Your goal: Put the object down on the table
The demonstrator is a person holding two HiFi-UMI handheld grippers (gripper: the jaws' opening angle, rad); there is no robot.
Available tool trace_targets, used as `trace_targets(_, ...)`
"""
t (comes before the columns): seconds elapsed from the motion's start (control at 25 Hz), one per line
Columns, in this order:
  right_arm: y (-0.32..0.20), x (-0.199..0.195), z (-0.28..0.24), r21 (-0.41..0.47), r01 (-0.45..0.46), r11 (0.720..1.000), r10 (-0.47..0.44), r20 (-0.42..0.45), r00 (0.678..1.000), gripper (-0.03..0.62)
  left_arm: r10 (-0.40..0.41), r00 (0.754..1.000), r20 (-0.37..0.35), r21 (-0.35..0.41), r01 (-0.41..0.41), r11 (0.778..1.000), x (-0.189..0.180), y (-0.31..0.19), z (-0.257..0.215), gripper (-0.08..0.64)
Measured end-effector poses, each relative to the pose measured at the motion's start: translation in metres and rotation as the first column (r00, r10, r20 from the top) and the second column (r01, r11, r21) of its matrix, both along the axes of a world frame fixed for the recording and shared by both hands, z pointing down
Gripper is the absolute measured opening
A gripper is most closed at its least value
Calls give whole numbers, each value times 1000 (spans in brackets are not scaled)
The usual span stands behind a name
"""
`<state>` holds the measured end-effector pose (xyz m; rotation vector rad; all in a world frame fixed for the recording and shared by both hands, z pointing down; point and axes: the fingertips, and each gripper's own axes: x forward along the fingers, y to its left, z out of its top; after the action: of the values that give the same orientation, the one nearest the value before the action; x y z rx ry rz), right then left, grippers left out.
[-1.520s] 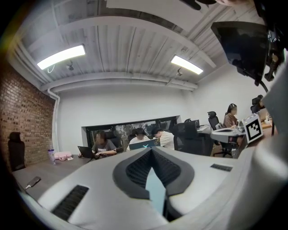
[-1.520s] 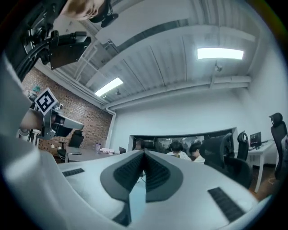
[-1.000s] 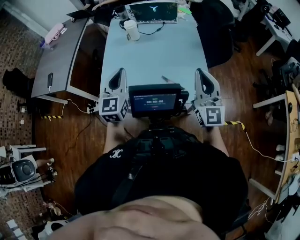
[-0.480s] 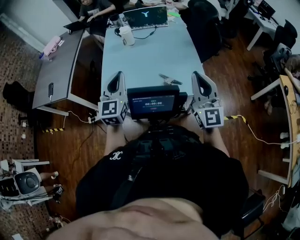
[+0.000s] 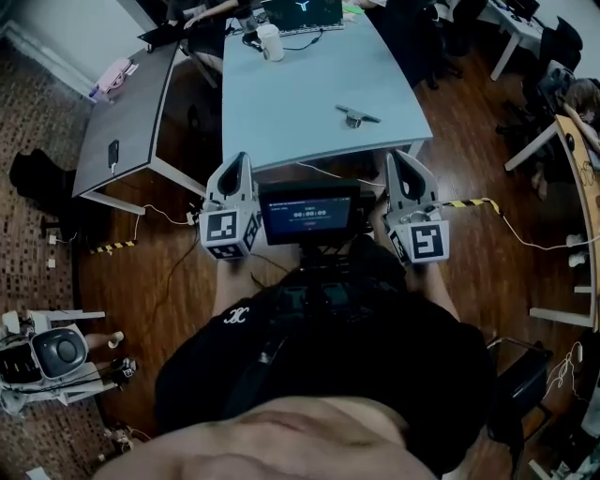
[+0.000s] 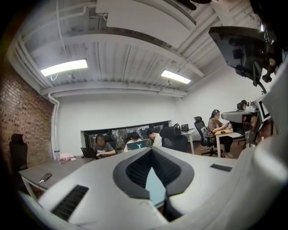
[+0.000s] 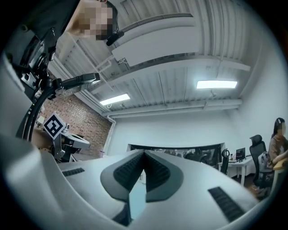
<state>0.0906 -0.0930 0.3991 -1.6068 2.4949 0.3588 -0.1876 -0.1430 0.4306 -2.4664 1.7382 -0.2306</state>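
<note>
A small dark, elongated object [image 5: 356,115] lies on the pale blue table [image 5: 300,103], right of its middle. Both grippers are held close to my body, just short of the table's near edge and well back from the object. My left gripper [image 5: 237,161] is shut with nothing in it, its jaw tips meeting in the left gripper view [image 6: 151,150]. The right gripper [image 5: 399,157] is likewise shut and empty, tips together [image 7: 144,152]. Both gripper views point level across the room, so the object does not appear in them.
A white cup [image 5: 270,41] and a laptop [image 5: 300,13] sit at the table's far end, where people are seated. A grey desk [image 5: 131,103] with a phone [image 5: 113,153] stands to the left. A small screen [image 5: 309,214] hangs between the grippers. Cables and striped tape [image 5: 469,202] cross the floor.
I have drawn back from the table: its near edge and the object now lie farther ahead of the grippers. Both grippers stay shut and side by side.
</note>
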Motion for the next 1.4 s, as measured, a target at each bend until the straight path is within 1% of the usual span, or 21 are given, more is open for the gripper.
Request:
trace_targets(0.12, 37, -18, 1, -14, 1, 1000, -1, -4, 1000, -23, 10, 1000, -11, -23, -11, 1000, -16, 36, 5, -6)
trace_targets(0.24, 61, -23, 0, -35, -6, 999, 7, 12, 1000, -23, 18, 1000, -10, -11, -19, 1000, -22, 63, -2, -5)
trace_targets(0.32, 74, -26, -3, -29, -10, 1000, 11, 21, 1000, -23, 12, 1000, -17, 1, -12, 1000, -28, 77, -7, -5)
trace_targets(0.48, 91, -27, -9, -7, -11, 1000, 11, 1, 1000, -23, 2, 1000, -20, 11, -2, 1000, -28, 94, -12, -6)
trace_targets(0.6, 98, -18, -17, 12, -15, 1000, 14, 13, 1000, -23, 2, 1000, 1, 17, -2, 1000, -18, 101, -15, -5)
trace_targets(0.68, 100, -7, -19, 8, -23, 1000, 23, 19, 1000, -23, 6, 1000, 9, 22, -6, 1000, -9, 103, -19, -6)
trace_targets(0.84, 109, 16, -23, 12, -28, 1000, 28, 1, 1000, -25, 4, 1000, 16, 24, -4, 1000, 11, 109, -23, -6)
trace_targets(1.12, 123, 54, -21, -5, -12, 1000, 12, 19, 1000, -25, 4, 999, 34, 23, -5, 1000, 52, 131, -29, -6)
trace_targets(1.4, 132, 66, -20, -6, 13, 1000, -13, 9, 1000, -25, -14, 999, 45, 9, 14, 1000, 66, 145, -27, -5)
